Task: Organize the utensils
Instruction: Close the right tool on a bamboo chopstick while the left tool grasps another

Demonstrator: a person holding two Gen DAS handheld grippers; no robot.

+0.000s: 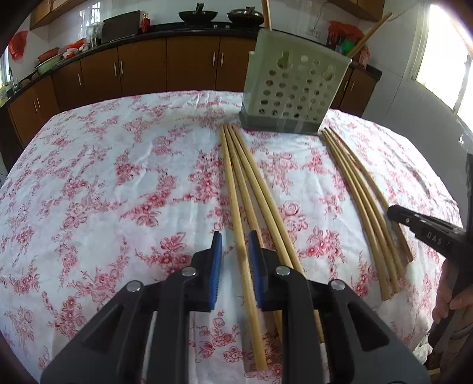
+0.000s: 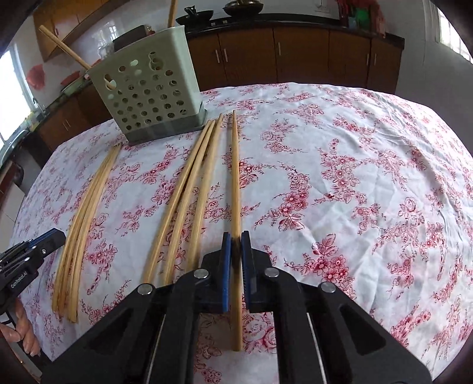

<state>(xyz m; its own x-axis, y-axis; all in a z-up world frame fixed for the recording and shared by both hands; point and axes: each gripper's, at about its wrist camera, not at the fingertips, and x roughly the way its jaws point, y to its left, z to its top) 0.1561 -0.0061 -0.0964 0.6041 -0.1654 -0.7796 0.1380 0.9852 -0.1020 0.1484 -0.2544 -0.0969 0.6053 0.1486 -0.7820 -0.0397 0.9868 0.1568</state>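
Observation:
Wooden chopsticks lie in two bundles on the floral tablecloth in front of a pale perforated utensil holder. My left gripper is down over the left bundle. Its blue pads straddle the leftmost chopstick, with a visible gap beside it. My right gripper is shut on a single chopstick, which lies a little apart from three others. Seen from the left wrist, the right gripper meets the right bundle.
Two chopsticks stand in the holder. Dark wooden cabinets and a counter with pans run behind the table. A person's hand holds each gripper at the frame edges. Bare cloth spreads to the right.

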